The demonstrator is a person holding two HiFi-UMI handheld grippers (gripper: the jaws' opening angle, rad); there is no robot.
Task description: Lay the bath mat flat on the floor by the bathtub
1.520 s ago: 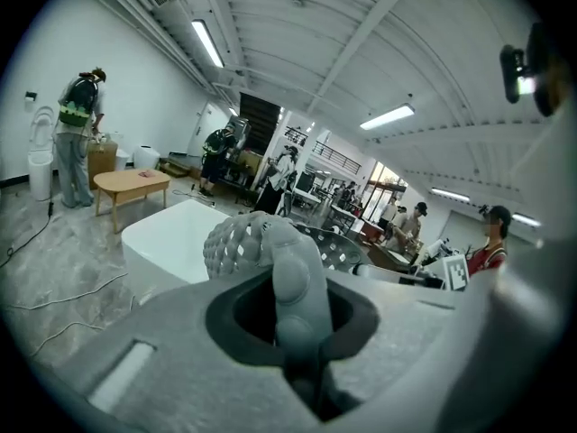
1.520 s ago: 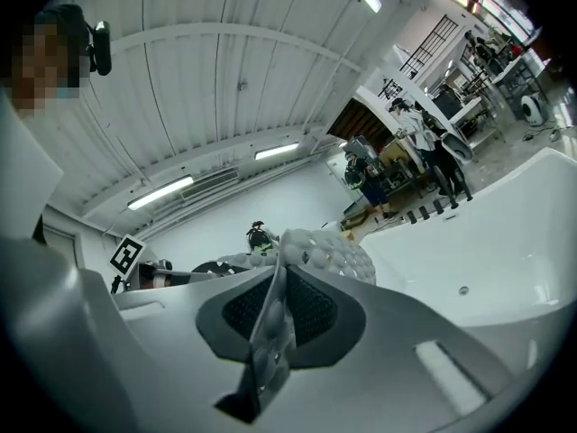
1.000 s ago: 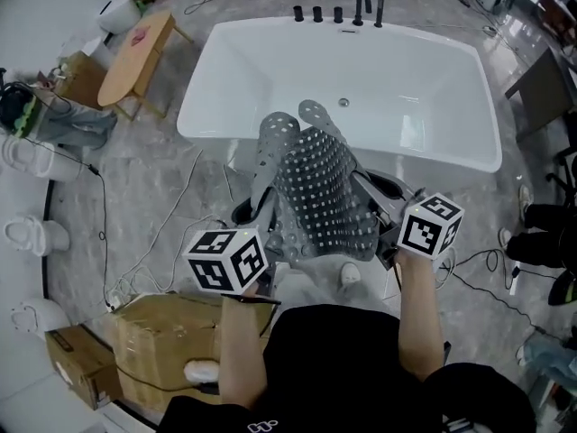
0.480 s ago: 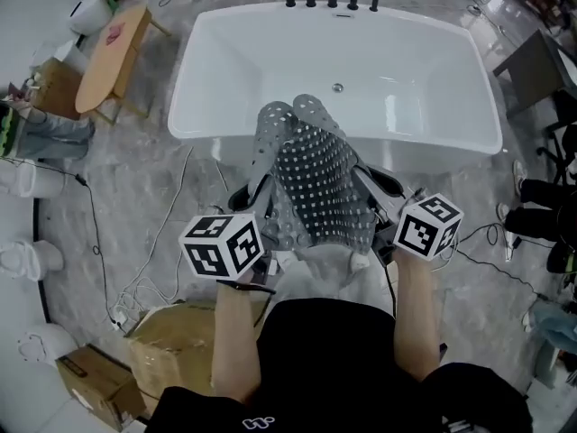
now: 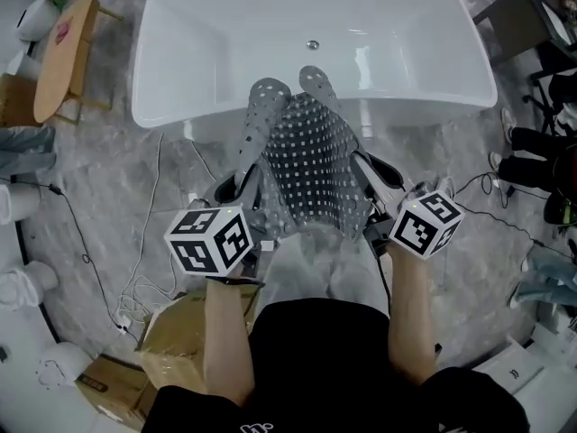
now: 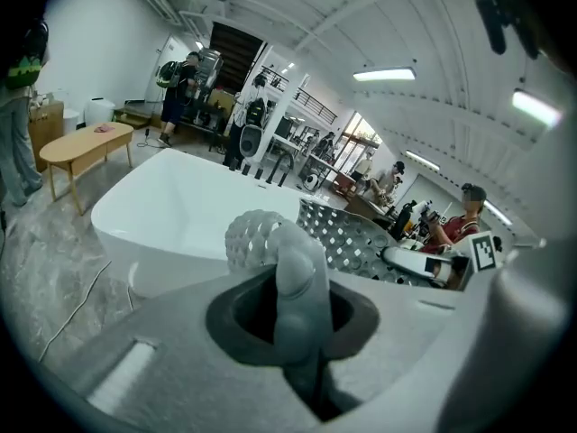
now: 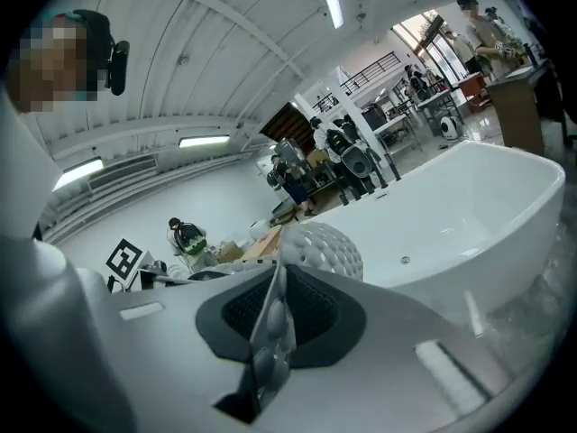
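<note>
close to my chest, i am holding the left gripper [image 5: 242, 186] and the right gripper [image 5: 374, 171] side by side, each one clamping its jaws on a near edge fold of the bath mat [image 5: 311, 174]. between them the mat is hanging in the air, sagging and curling, its far end rolling into two lobes above the floor [image 5: 108, 179], toward the bathtub [image 5: 424, 102]. i am judging it as soft, floppy rubber, light yet springy, its bumpy perforated face giving the pads purchase. pinching both corners of one edge is looking like the right hold, letting the rest unroll downward.
</note>
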